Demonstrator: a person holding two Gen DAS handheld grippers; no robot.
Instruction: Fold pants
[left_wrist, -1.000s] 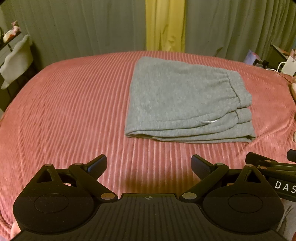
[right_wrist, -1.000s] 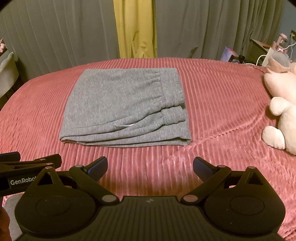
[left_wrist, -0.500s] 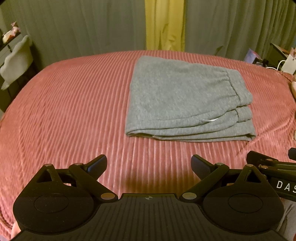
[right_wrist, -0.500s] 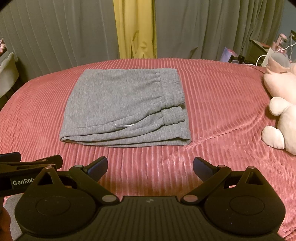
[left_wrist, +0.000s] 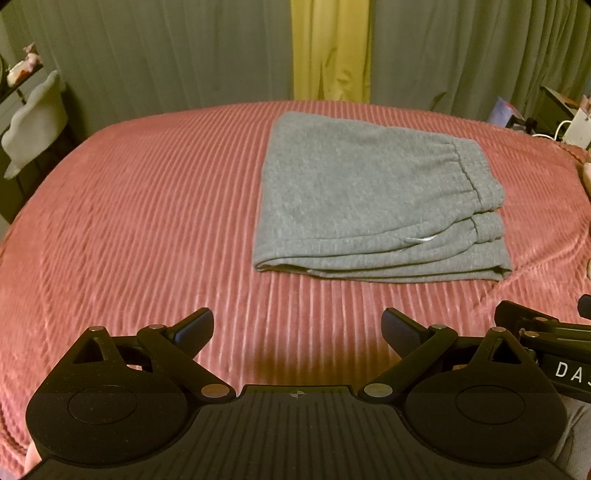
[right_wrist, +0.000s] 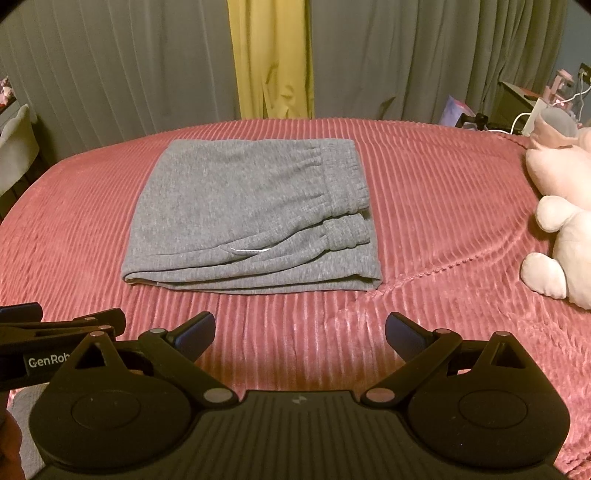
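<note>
The grey pants (left_wrist: 369, 199) lie folded into a flat stack on the pink ribbed bedspread (left_wrist: 147, 221), waistband to the right; they show in the right wrist view (right_wrist: 247, 218) too. My left gripper (left_wrist: 297, 326) is open and empty, held above the bedspread short of the pants' near edge. My right gripper (right_wrist: 300, 328) is open and empty, also short of the near edge. Each gripper shows at the edge of the other's view: the right one (left_wrist: 546, 332) and the left one (right_wrist: 55, 328).
A pale plush toy (right_wrist: 561, 236) lies on the bed's right side. Grey and yellow curtains (right_wrist: 273, 59) hang behind the bed. A cluttered side table (right_wrist: 517, 103) stands at the far right. A pale chair (left_wrist: 33, 118) stands at the left.
Both grippers have drawn back very slightly from the pants; the pants have not moved and both stay open.
</note>
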